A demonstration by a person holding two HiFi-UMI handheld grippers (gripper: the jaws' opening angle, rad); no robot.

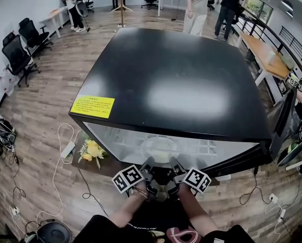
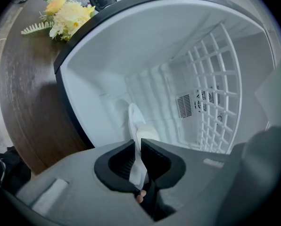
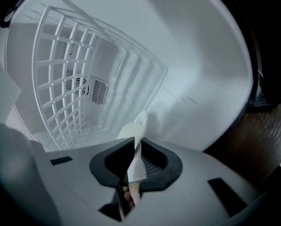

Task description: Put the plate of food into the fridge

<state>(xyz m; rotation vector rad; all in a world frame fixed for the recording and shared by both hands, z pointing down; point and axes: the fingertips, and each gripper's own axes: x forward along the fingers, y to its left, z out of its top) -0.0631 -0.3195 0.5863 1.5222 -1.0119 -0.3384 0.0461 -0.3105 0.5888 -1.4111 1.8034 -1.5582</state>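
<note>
Glossy black fridge, probably plastic

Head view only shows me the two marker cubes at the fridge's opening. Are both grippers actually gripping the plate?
Observer: Yes for the left gripper. Its own view shows the jaws closed on the rim of the white plate, seen edge-on.
Operator: And the other one?
Observer: The right gripper pinches the rim the same way in its view.
Operator: What lies ahead of the plate inside?
Observer: A white wire rack along one side, and a vent on the back wall.
</note>
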